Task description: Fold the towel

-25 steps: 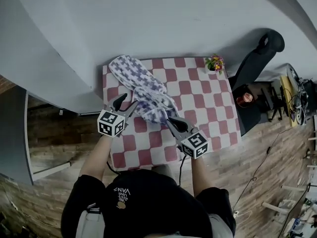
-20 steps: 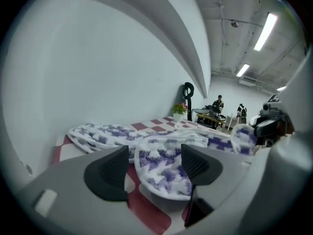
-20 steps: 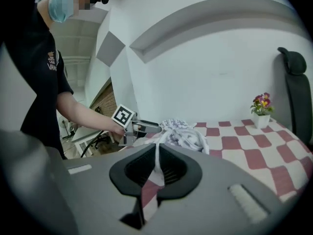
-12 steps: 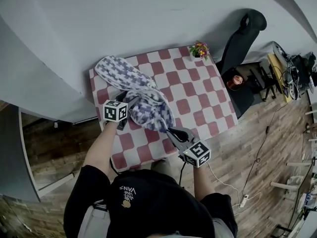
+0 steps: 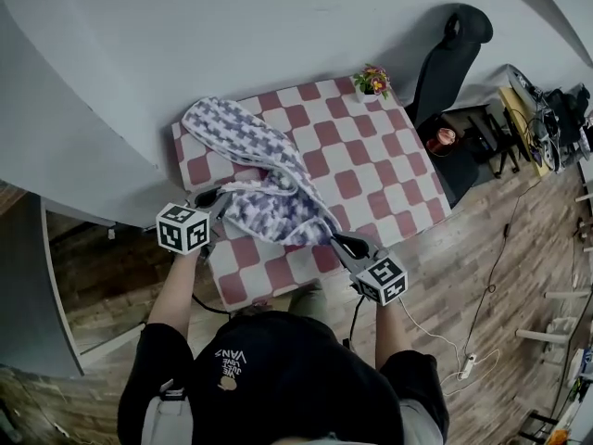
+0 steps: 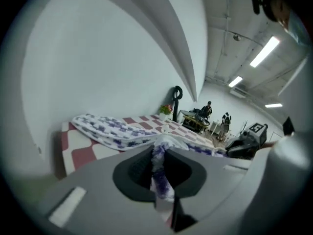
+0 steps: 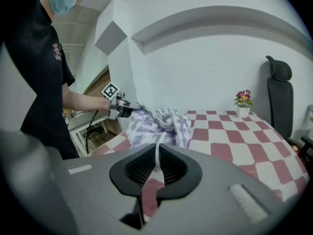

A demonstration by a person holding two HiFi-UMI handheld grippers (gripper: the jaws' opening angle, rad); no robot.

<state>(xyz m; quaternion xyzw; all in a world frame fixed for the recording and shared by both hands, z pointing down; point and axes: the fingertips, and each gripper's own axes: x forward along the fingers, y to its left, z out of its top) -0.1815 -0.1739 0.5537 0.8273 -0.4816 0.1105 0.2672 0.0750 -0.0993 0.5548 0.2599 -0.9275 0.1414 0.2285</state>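
**Head view.** Shows the towel (image 5: 264,170), purple and white, bunched along the left part of the desk (image 5: 371,170), with its near end lifted off the top. Has that end pinched at two spots: the left hand-held gripper (image 5: 215,198) at the desk's left edge and the right hand-held gripper (image 5: 335,239) near the front edge. Keeps the two well apart, with fabric strung between them. Probably done to draw the edge straight and make a clean line to fold over. No fold looks made yet.

**Left gripper view.** Confirms jaws that have just been closing, now clenched on a twisted wad of towel (image 6: 159,153) between the pads. Trails the rest of the towel away across the desk.

**Right gripper view.** Finds the jaws pressed together on a thin white hem (image 7: 156,155). Leaves the bulk of the towel heaped just beyond, with the left hand-held gripper (image 7: 128,106) pulling at its far side.

**Surroundings.** Dresses the desk in a red-and-white check. Sets a small flower pot (image 5: 371,82) at the far corner, against a pale wall (image 5: 278,35). Puts a black chair (image 5: 454,54) beside the desk, on a wooden floor (image 5: 500,276) strewn with cables.
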